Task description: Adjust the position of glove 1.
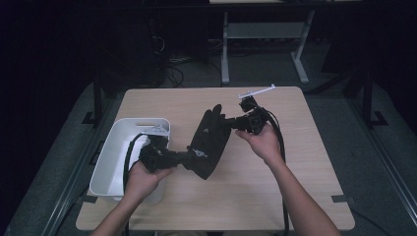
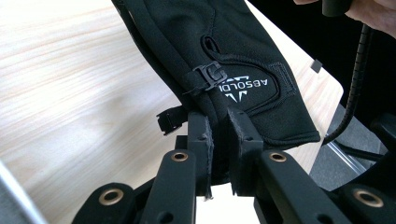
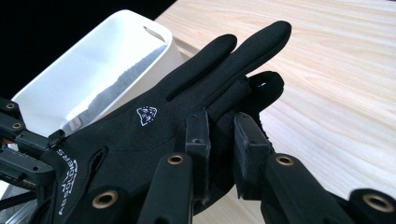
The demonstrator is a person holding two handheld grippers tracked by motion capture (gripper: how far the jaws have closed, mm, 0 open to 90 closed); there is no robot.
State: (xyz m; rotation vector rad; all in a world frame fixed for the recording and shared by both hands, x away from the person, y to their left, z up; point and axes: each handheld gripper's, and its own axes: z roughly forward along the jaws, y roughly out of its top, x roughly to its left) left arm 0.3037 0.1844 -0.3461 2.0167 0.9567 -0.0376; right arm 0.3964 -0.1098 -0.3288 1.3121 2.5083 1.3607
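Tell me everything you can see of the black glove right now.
The black glove looks like soft stretch fabric, with a white logo, white lettering near the cuff and a small plastic clip. It is held off the wooden table, stretched between both claws: the left claw pinches the cuff, the right claw a finger. A white bin sits beside it.

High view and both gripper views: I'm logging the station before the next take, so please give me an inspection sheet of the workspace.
Surface: light wooden table, bare apart from the items below.
Job's things: black glove held off the table between both tongs; white bin at the table's left edge.
Clutter: thin white part near the far edge.
Grippers: left tongs shut on the glove's cuff; right tongs shut on the finger end.
Cables: black cable trails along the right forearm; another loops over the bin.
Surroundings: dark room, grey frame legs and floor cables beyond the table.
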